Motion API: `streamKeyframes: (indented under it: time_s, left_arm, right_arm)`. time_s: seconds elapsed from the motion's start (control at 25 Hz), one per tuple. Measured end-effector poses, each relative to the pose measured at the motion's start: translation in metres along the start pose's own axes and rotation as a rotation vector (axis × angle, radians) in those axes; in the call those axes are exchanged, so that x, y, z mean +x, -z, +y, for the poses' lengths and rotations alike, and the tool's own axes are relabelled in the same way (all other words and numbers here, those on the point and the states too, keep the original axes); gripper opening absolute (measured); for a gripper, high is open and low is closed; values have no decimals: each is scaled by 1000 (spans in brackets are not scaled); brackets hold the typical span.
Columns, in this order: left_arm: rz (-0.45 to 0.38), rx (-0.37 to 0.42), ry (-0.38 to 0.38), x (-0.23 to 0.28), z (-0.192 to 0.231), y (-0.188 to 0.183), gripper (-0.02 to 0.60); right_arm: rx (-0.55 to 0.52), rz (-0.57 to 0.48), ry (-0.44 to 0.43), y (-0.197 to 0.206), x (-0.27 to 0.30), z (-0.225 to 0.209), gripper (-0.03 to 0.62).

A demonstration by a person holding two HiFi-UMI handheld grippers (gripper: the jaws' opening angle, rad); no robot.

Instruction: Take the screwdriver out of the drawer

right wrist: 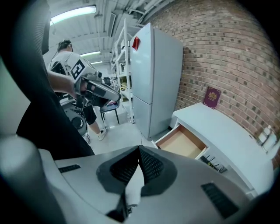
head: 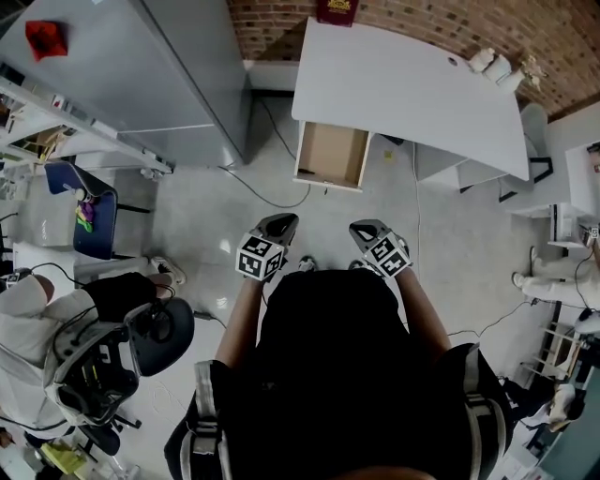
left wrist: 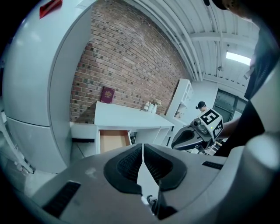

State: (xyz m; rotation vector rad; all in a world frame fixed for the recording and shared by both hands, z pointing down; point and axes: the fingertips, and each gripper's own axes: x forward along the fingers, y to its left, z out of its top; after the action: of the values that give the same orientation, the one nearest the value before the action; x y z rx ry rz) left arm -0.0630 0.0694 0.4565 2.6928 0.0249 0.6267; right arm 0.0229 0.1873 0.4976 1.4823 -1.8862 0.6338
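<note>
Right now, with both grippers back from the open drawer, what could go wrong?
1. No screwdriver shows in the visible part of the drawer; it may lie further back under the desk, making the reach blind.
2. A cable trails across the path to the desk: trip risk.
3. The left gripper and right gripper are both shut; they must open before grasping.

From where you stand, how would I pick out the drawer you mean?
Find the brick wall and the white desk standing against it. Under the desk's end nearest the tall grey refrigerator, one drawer is pulled out over the floor. It is the only tan, wood-coloured box among the white surfaces.
</note>
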Motion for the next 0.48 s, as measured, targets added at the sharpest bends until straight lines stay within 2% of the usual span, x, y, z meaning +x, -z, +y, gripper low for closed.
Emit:
streamKeyframes:
  time_s: [0.48]
  left_arm:
    - [-45, -52, -101, -28, 35, 10, 21]
  right_arm:
    - [-89, -4, -53, -30, 35, -2, 57]
